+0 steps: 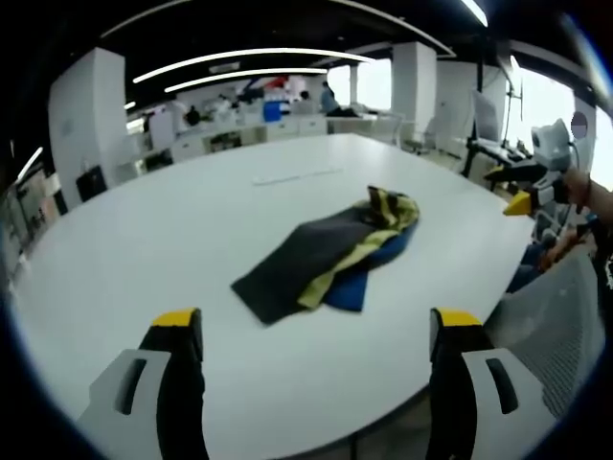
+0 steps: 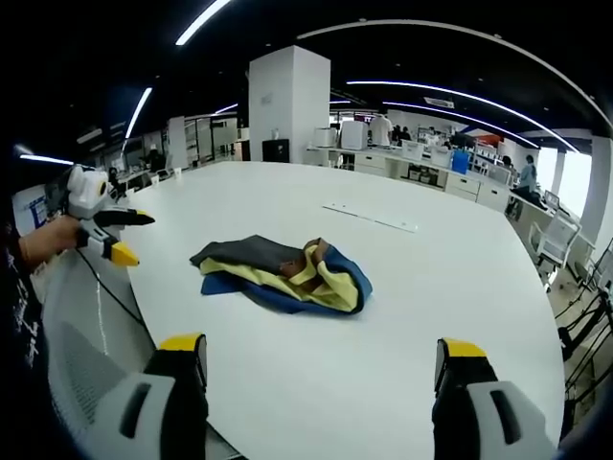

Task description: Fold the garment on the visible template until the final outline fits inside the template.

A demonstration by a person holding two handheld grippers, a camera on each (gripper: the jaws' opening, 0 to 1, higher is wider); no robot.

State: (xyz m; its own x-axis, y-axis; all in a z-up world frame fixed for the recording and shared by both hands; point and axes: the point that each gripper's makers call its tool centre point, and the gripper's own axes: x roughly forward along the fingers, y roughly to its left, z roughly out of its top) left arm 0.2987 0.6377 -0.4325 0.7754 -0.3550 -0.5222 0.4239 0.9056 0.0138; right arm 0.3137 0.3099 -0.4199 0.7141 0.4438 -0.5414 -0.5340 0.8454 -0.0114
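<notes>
A crumpled garment (image 1: 326, 254) in dark grey, yellow and blue lies bunched in the middle of the white oval table (image 1: 192, 220). My left gripper (image 1: 316, 326) hangs open above the table's near edge, well short of the cloth and holding nothing. In the right gripper view the same garment (image 2: 283, 273) lies ahead of my right gripper (image 2: 323, 347), which is also open with nothing in it. Each gripper shows from the other side: the right one (image 1: 532, 187) at the table's far right, the left one (image 2: 107, 235) held by a hand at the left edge.
A thin pale strip (image 1: 297, 176) lies on the table beyond the garment, also seen as a pale strip (image 2: 369, 218). A grey mesh chair back (image 1: 556, 326) stands at the table's edge near the person. Desks, pillars and chairs (image 2: 551, 240) fill the office behind.
</notes>
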